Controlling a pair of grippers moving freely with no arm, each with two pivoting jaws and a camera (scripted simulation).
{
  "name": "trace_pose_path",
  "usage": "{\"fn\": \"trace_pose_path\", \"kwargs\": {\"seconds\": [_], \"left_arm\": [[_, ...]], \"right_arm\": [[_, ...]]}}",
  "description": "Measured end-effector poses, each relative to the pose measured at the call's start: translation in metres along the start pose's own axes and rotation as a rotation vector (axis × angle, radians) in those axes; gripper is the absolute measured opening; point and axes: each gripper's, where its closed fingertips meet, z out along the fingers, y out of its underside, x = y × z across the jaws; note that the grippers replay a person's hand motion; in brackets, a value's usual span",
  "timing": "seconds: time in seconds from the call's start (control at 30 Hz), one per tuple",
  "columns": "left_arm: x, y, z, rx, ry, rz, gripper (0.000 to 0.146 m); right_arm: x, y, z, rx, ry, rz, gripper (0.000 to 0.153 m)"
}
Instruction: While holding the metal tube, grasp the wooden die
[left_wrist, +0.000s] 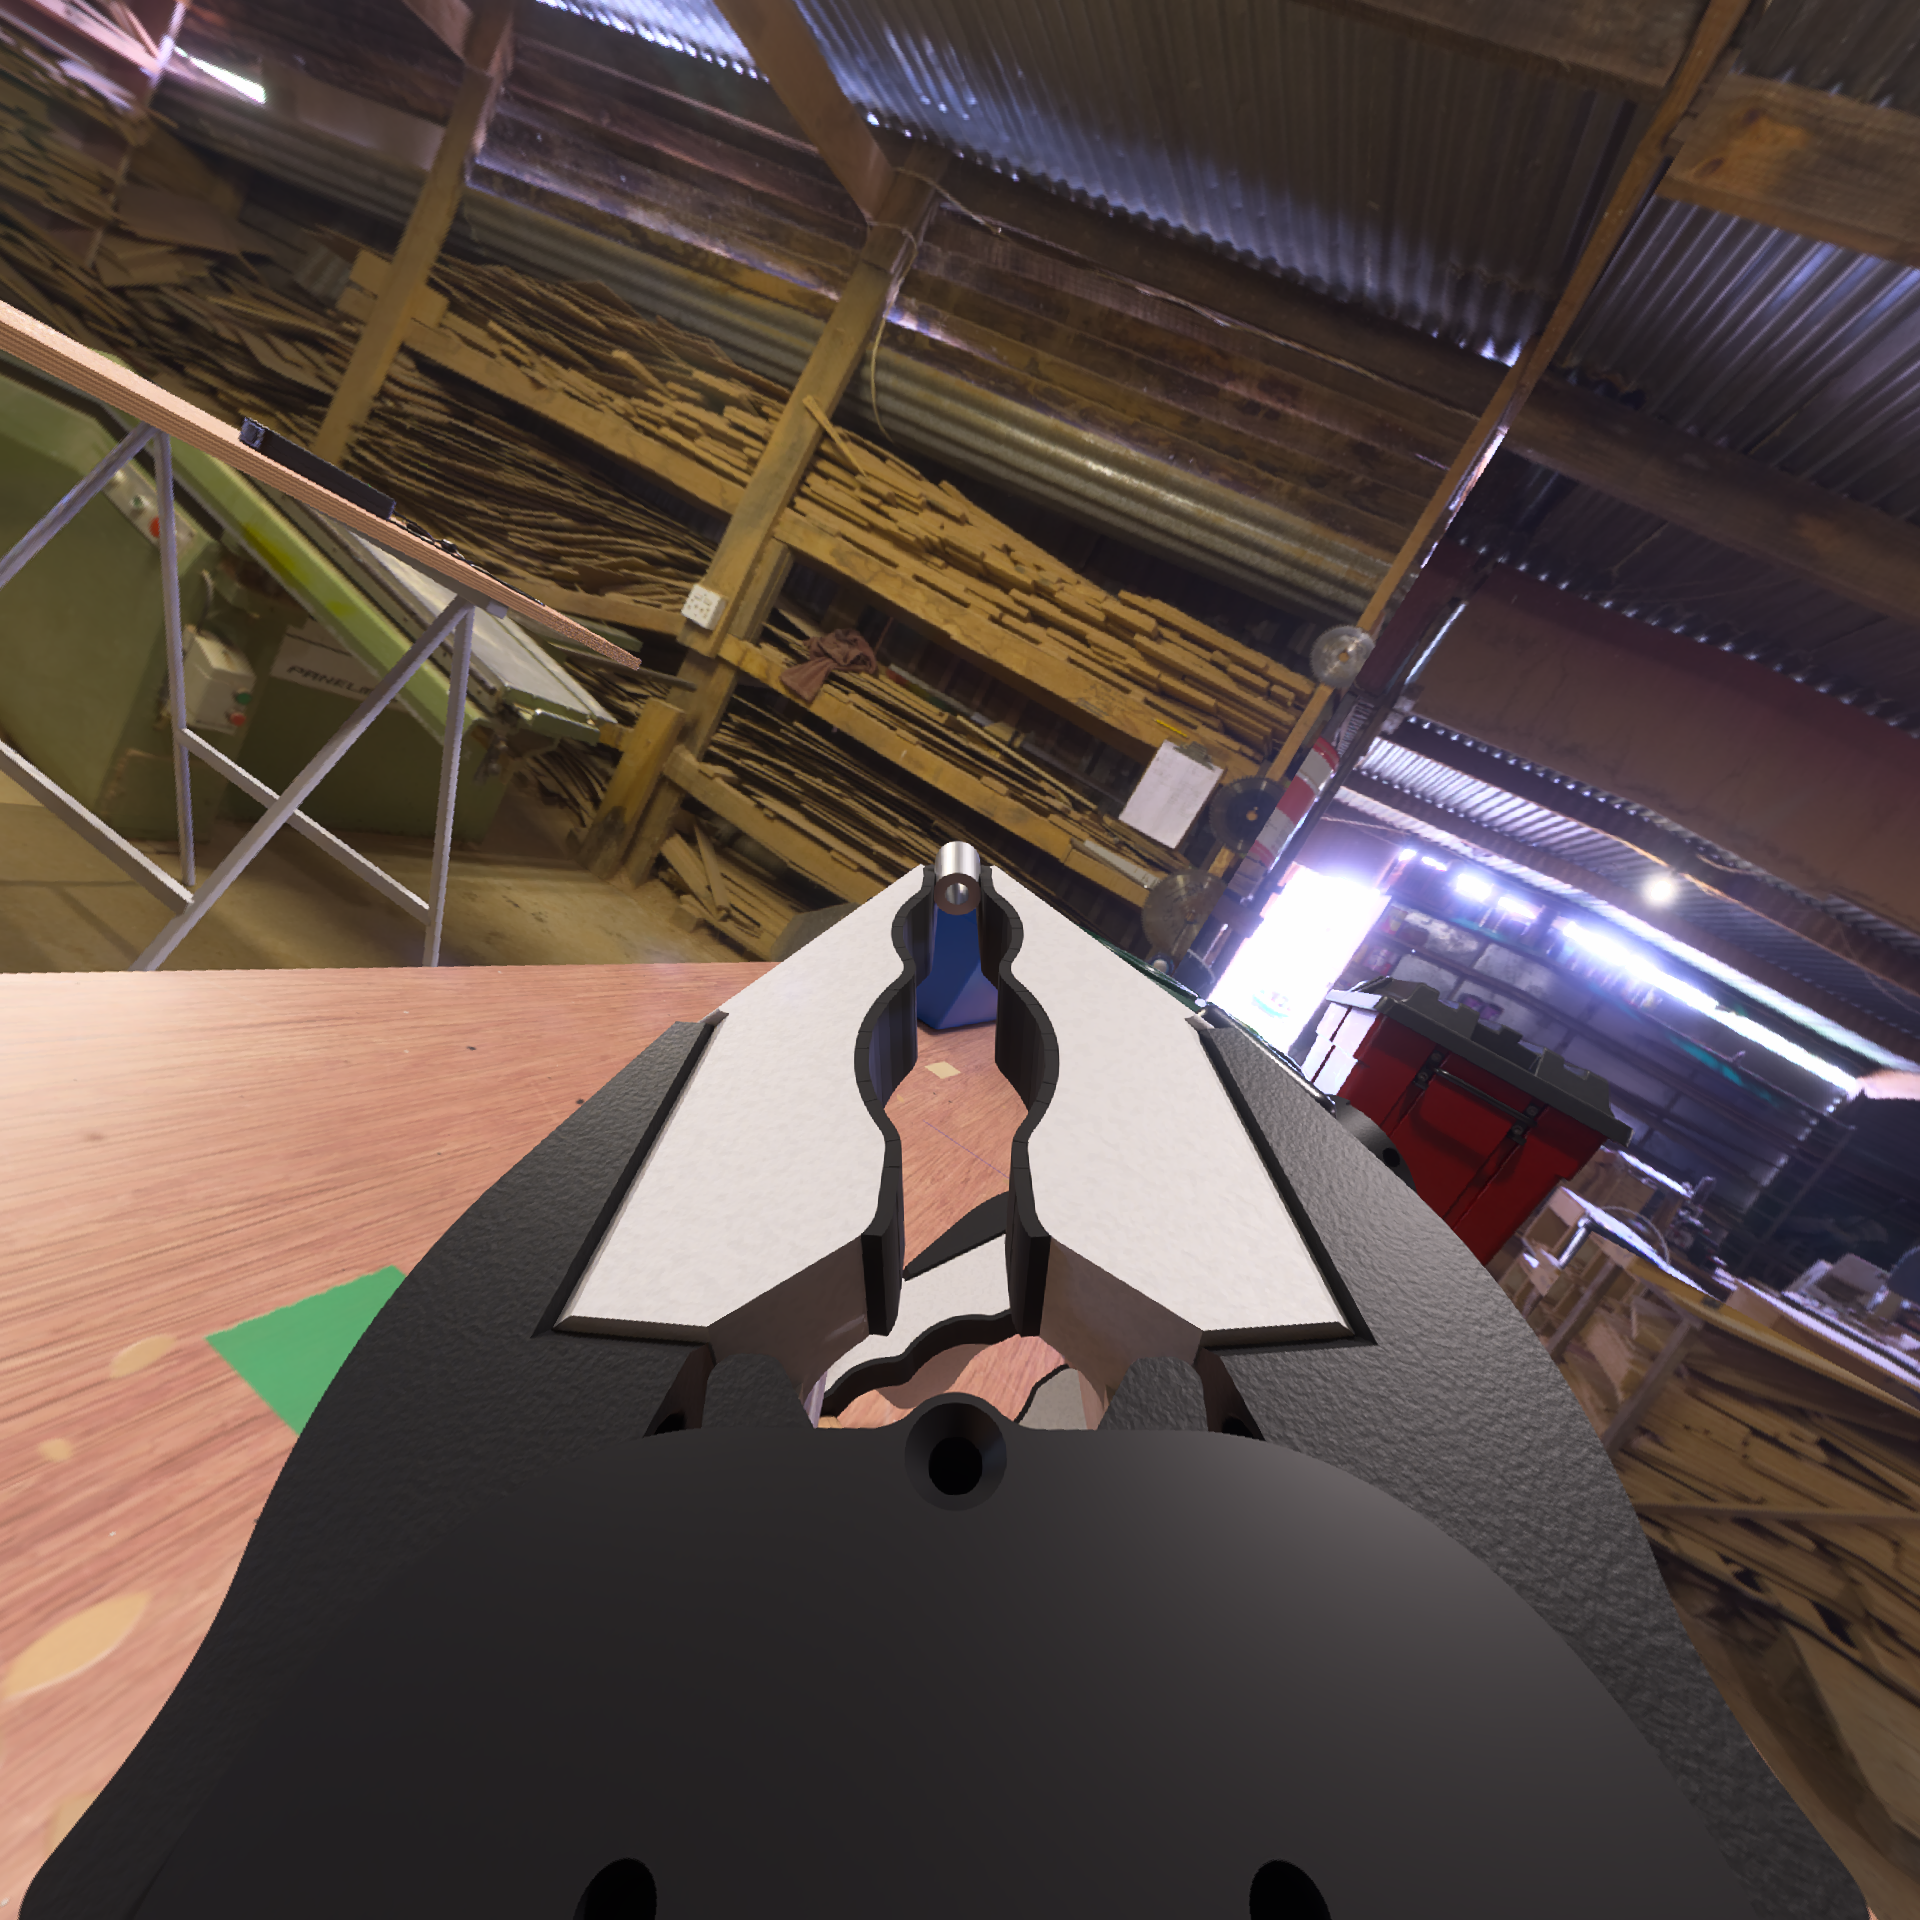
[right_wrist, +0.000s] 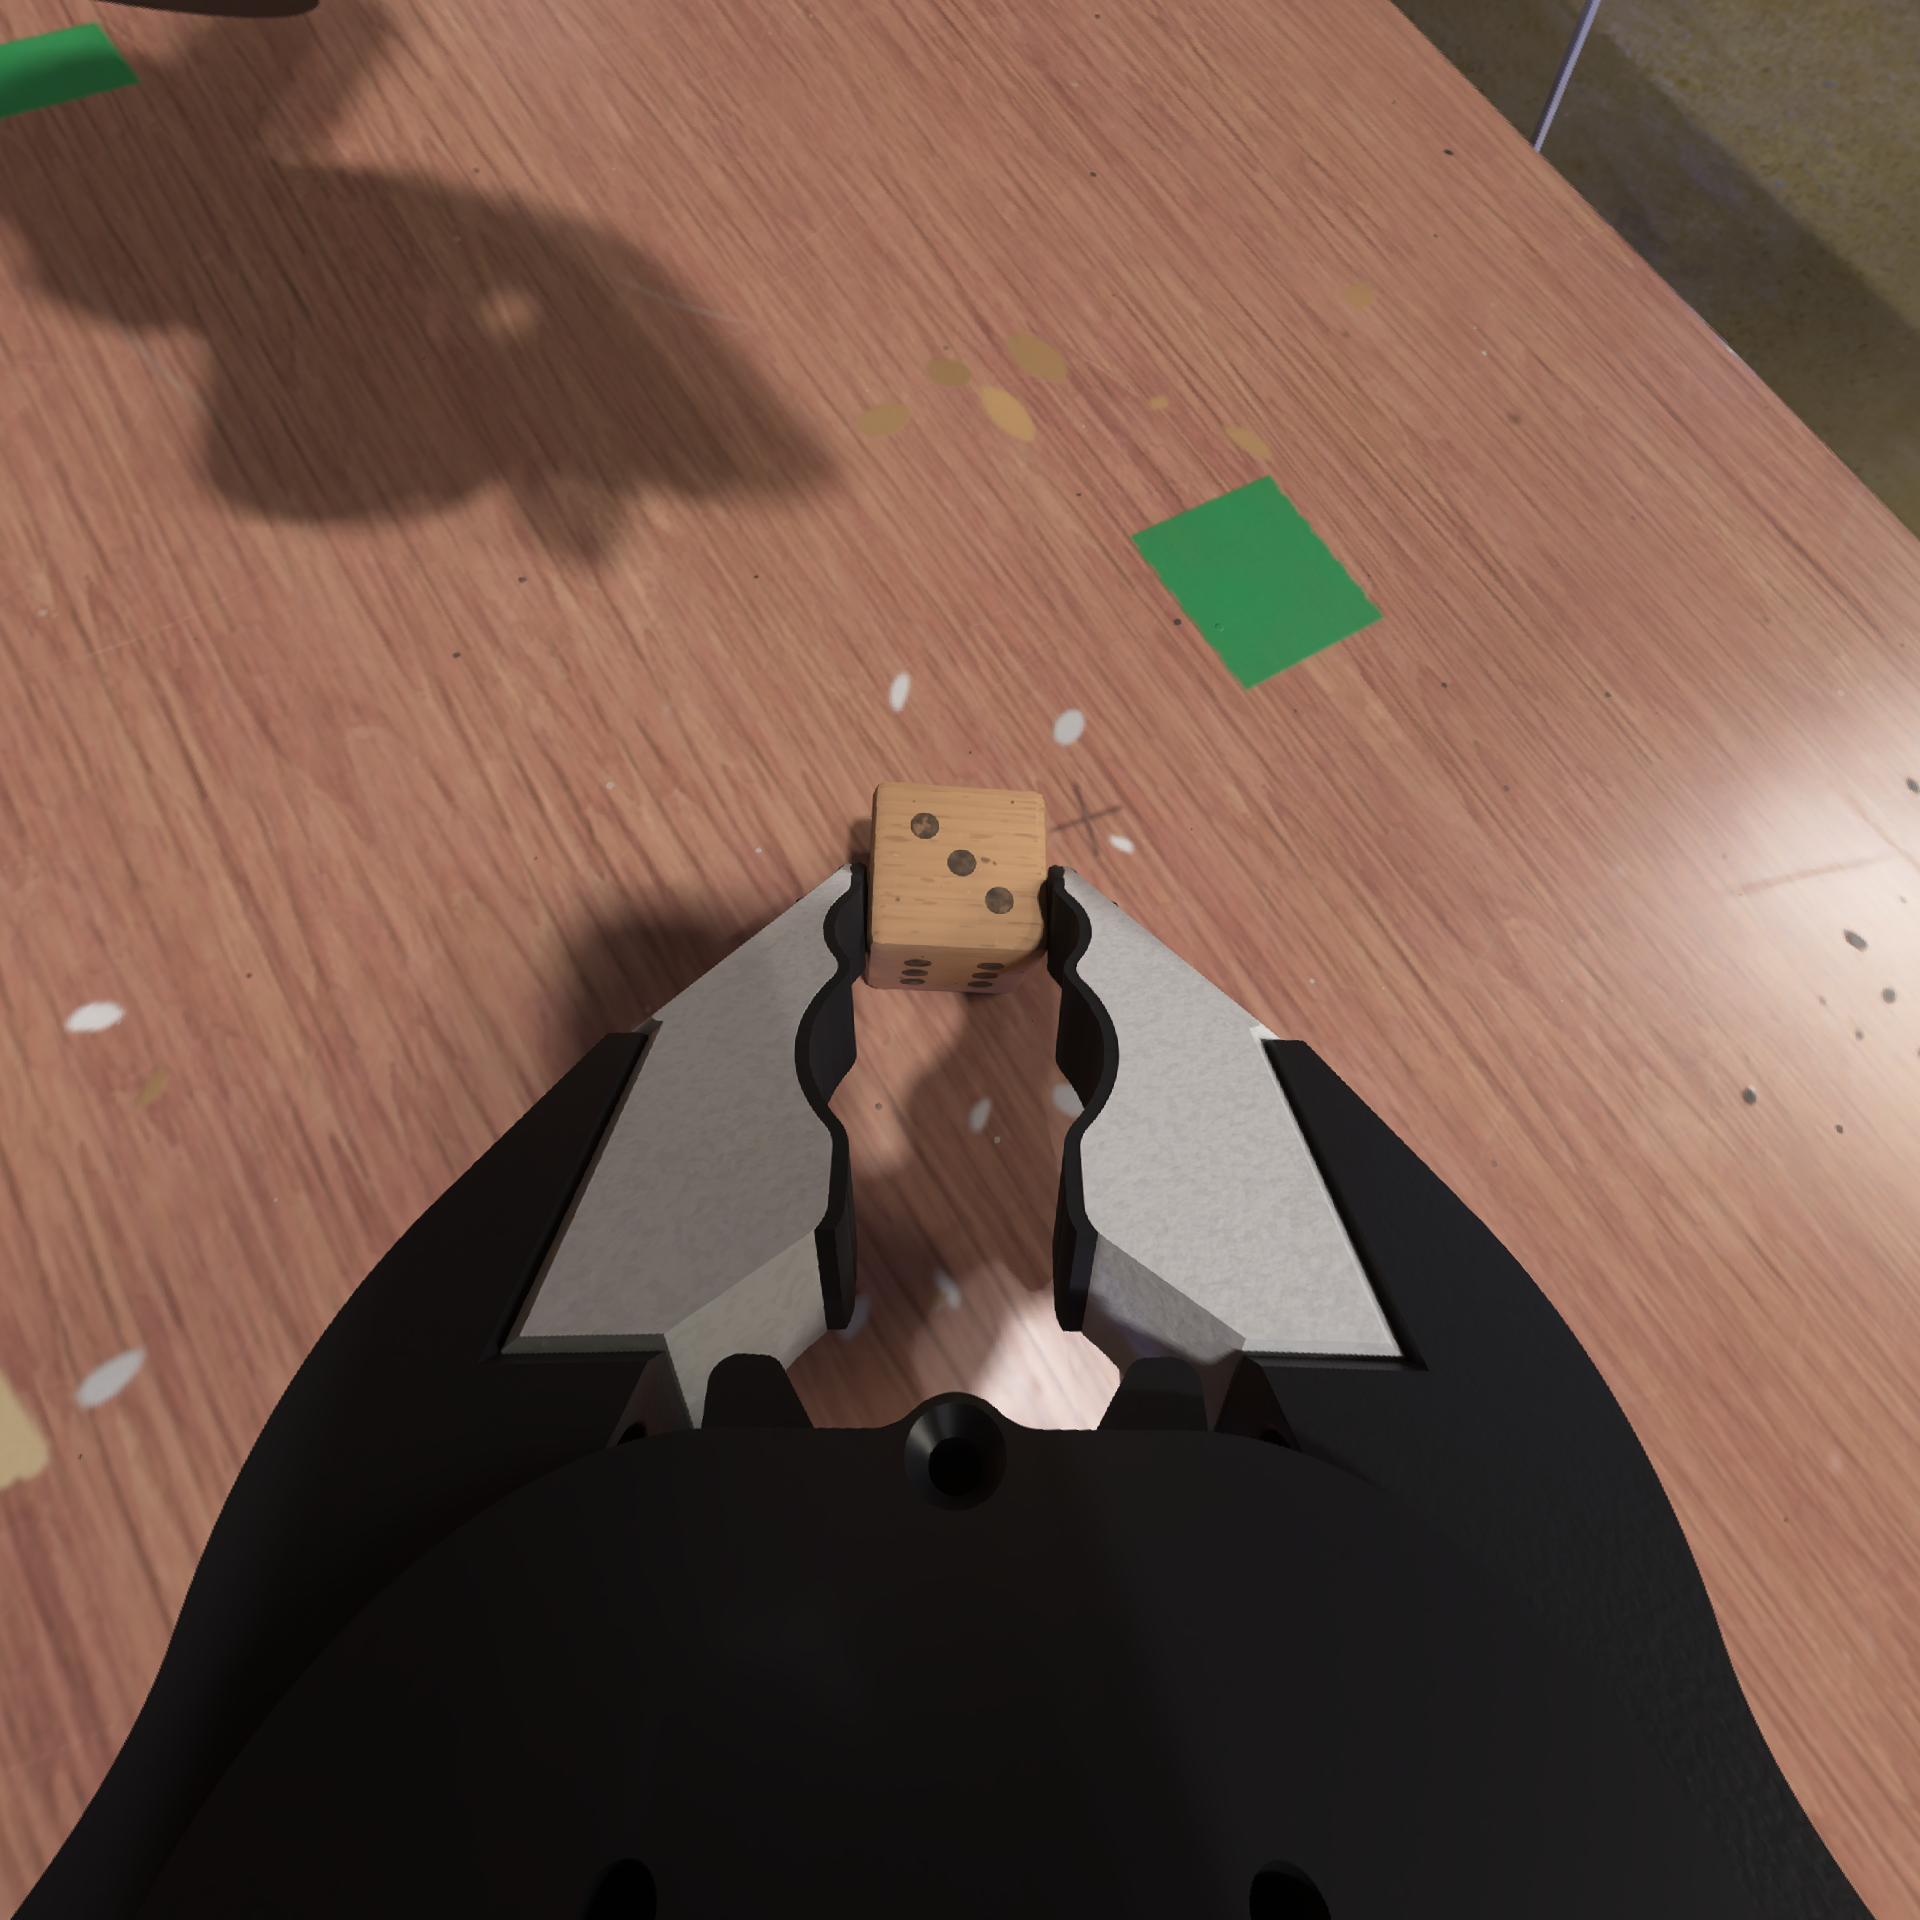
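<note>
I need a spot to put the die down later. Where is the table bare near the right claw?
Bare wood lies between the wooden die and the green patch, and left of the right claw under the shadow. It is crowded only at the die, between the fingertips.

The metal tube (left_wrist: 957, 879) looks like smooth, shiny silver metal. Behind it, a blue block (left_wrist: 957, 975) looks smooth, like plastic. The left tongs (left_wrist: 957, 894) have a bumpy black shell, like rough plastic, with flat grey-white plates that look matt and a bit grainy. The wooden die (right_wrist: 958, 889) is pale wood with fine lines and dark dots. The table (right_wrist: 1558, 935) is reddish wood with long grain, a little shiny, with flat green patches (right_wrist: 1255, 582).
</note>
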Motion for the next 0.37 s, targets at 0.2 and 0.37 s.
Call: {"fn": "trace_pose_path", "kwargs": {"seconds": [0.2,0.37], "left_arm": [[0.000,0.002,0.002,-0.008,0.004,-0.004,0.007],[0.002,0.002,0.002,-0.009,0.012,-0.005,0.007]], "right_arm": [[-0.006,0.008,-0.010,-0.001,-0.041,-0.025,0.034],[-0.014,0.020,-0.026,0.004,-0.086,-0.087,0.034]]}}
